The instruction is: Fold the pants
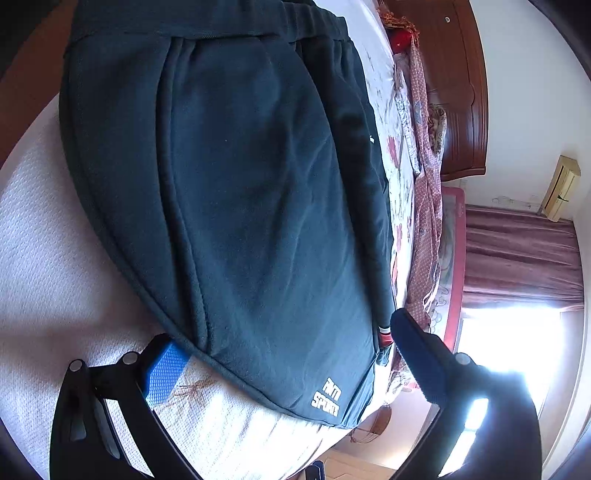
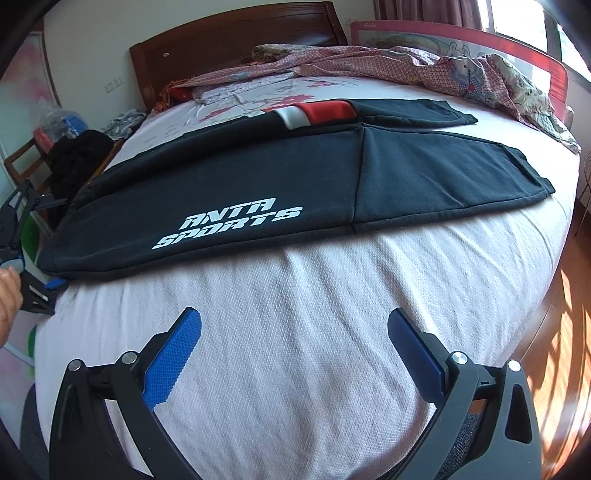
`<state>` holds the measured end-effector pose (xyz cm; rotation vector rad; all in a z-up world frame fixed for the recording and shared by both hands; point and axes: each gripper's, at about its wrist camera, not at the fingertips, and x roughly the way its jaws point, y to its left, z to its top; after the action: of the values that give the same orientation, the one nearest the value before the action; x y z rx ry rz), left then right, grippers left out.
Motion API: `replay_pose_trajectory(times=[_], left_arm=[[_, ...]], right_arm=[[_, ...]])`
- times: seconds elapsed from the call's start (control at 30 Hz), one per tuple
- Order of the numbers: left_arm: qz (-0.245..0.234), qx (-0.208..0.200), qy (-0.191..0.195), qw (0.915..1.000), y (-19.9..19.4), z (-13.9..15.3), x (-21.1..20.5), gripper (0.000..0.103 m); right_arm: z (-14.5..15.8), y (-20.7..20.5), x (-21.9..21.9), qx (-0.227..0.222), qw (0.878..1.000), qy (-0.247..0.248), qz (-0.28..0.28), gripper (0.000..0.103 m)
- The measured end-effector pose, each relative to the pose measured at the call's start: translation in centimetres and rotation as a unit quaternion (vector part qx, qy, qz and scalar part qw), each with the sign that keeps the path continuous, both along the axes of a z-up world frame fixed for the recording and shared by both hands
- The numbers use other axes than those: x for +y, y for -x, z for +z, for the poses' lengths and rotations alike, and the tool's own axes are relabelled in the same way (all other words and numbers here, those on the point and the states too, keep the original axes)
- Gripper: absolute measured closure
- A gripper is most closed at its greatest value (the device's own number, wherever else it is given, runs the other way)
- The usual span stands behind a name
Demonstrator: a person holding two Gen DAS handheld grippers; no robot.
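Note:
Dark sweatpants [image 2: 258, 177] lie flat across the white bedspread [image 2: 295, 295], with a white "ANTA SPORTS" print [image 2: 229, 221] near their front edge and a red and white stripe [image 2: 314, 112] behind. The leg ends [image 2: 517, 177] point right. My right gripper [image 2: 295, 317] stands open over bare bedspread, a little short of the pants. In the left wrist view the pants [image 1: 258, 184] fill the frame, waistband [image 1: 221, 22] at the top. My left gripper [image 1: 284, 332] is open at the pants' edge near the print [image 1: 325, 397]. It also shows in the right wrist view as the left gripper [image 2: 37, 273], held by a hand [image 2: 7, 295].
A crumpled patterned quilt [image 2: 406, 62] lies along the far side of the bed, by a red bed rail [image 2: 535, 51] and a wooden headboard [image 2: 229, 48]. Dark clothes on a chair [image 2: 77, 158] stand left of the bed. Wooden floor [image 2: 561, 332] lies to the right.

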<state>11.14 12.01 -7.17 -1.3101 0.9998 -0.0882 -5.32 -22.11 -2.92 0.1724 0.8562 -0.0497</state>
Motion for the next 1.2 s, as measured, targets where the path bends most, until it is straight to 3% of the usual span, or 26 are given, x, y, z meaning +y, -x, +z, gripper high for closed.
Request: replay_pose_trajectory(times=[0.67,1.2], left_arm=[[0.006,0.013,0.013,0.9998,-0.16,-0.27,0.22,0.002],[-0.005,0.005,-0.008,0.9999,-0.24,0.06,-0.09,0.004]], right_arm=[[-0.55,-0.14,-0.31,0.013,1.0,-0.011,-0.004,0.003],[-0.78,-0.16,-0.3,0.019,1.0,-0.015,-0.002,0.003]])
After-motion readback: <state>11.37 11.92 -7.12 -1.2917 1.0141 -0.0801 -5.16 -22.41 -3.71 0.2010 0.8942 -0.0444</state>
